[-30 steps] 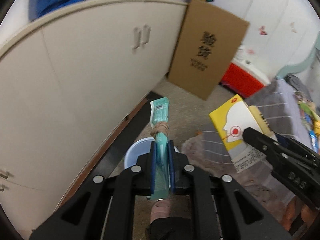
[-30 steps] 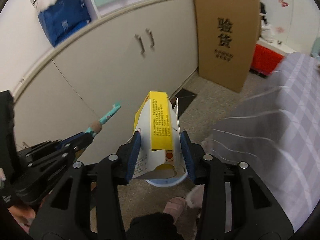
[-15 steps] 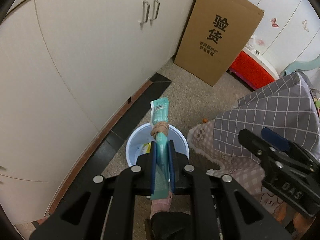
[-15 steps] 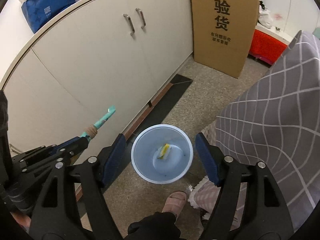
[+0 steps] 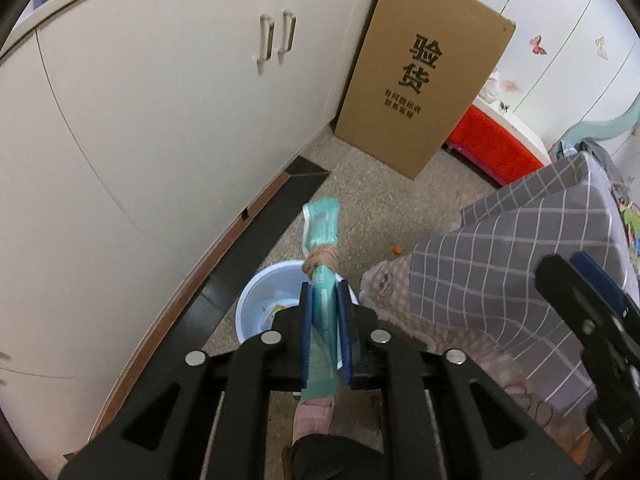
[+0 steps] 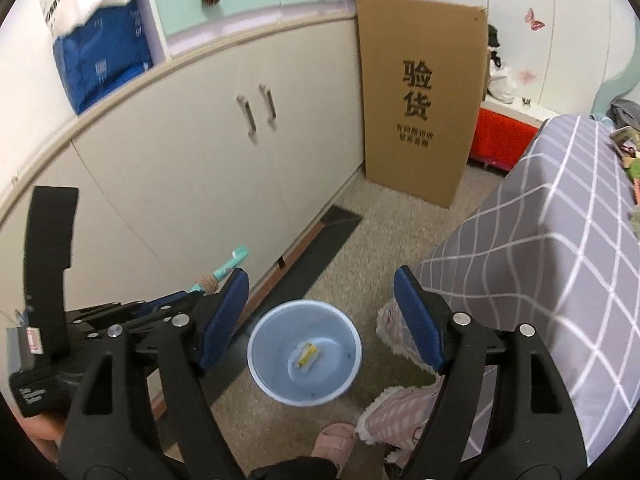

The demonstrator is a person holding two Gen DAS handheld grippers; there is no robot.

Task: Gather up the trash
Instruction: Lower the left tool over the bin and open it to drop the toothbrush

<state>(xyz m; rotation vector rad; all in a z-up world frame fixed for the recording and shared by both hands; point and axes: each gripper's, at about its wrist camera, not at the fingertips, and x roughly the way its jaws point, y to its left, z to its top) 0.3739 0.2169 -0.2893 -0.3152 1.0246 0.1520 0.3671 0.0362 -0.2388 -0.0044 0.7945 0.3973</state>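
A pale blue bin (image 6: 276,384) stands on the floor by the cabinet, with a yellow and white carton (image 6: 306,354) lying in its bottom. Above it my right gripper (image 6: 320,276) is open, its jaws still opening, with nothing between them. My left gripper (image 5: 324,292) holds a teal packet (image 5: 322,228) tied with a brown band; its jaws are starting to open, but the pads still press on the packet. In the left wrist view the packet hangs over the near rim of the bin (image 5: 256,304). From the right wrist view the left gripper (image 6: 192,296) sits left of the bin.
White cabinet doors (image 5: 160,120) run along the left. A tall cardboard box (image 6: 416,100) leans at the back, a red crate (image 5: 492,148) beside it. A grey checked cover (image 6: 560,240) fills the right. A person's pink slipper (image 6: 336,444) is near the bin.
The right gripper let go of the yellow carton, which now lies in the bin, and its jaws spread wide. The left gripper moved down and closer over the bin with the teal packet.
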